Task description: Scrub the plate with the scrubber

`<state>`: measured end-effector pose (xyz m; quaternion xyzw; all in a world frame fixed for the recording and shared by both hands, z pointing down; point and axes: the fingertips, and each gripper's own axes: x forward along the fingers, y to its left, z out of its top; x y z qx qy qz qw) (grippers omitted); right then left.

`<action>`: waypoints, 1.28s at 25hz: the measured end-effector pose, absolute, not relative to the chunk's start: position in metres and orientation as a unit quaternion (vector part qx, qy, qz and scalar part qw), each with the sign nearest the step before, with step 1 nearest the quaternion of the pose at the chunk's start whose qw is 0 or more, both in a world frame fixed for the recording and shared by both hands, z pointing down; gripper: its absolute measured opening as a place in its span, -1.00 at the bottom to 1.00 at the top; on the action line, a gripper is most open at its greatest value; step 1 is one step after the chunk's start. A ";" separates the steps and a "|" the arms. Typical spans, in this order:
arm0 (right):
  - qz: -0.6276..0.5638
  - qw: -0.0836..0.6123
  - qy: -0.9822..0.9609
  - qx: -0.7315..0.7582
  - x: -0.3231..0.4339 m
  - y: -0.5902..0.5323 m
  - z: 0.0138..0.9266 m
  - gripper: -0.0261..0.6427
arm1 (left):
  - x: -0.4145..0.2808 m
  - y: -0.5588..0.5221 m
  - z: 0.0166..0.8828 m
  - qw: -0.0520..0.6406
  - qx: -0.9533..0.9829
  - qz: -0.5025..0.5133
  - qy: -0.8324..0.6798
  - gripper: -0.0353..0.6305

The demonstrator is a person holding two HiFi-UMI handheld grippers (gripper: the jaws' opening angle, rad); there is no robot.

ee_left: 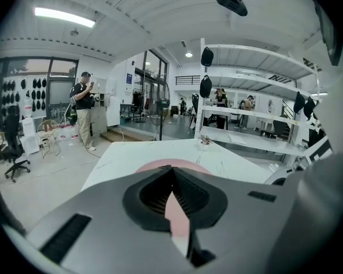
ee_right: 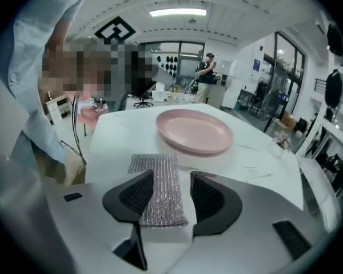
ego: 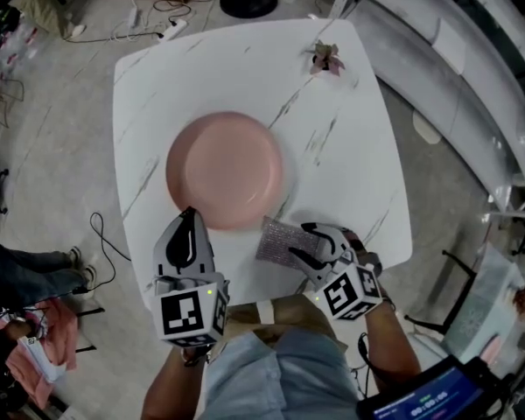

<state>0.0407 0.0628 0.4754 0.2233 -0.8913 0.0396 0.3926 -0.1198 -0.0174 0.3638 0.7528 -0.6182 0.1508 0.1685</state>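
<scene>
A round pink plate [ego: 223,169] lies upright in the middle of the white marble table [ego: 350,147]. A flat silver scrubber [ego: 276,239] rests on the table just right of the plate's near edge. My right gripper [ego: 299,241] straddles the scrubber [ee_right: 157,193]; it [ee_right: 172,174] is open, with a gap between the scrubber and the right-hand pad. My left gripper [ego: 190,213] points at the plate's near rim. Its jaws [ee_left: 171,169] meet at the tips, shut, with nothing seen between them, and the plate [ee_left: 197,164] shows just beyond.
A small pinkish dried flower [ego: 325,58] sits at the table's far right corner. A black stand base [ego: 248,1] and cables lie on the floor beyond. White shelving [ee_left: 251,119] runs along the right. A person [ee_left: 83,110] stands far off.
</scene>
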 end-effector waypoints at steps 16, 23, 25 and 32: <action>0.229 0.356 -0.874 0.237 0.056 0.062 0.497 -0.63 | -0.123 -0.024 0.368 0.172 0.756 0.160 -0.611 -0.88; 0.057 0.352 -0.841 0.407 0.113 0.013 0.450 -0.75 | -0.110 -0.030 0.370 0.172 0.766 0.154 -0.600 -0.88; -0.056 0.397 -0.813 0.423 0.117 0.007 0.439 -0.75 | -0.106 -0.029 0.373 0.173 0.767 0.156 -0.598 -0.88; -0.137 0.411 -0.840 0.328 0.053 0.052 0.459 -0.60 | -0.102 -0.033 0.371 0.171 0.769 0.159 -0.596 -0.88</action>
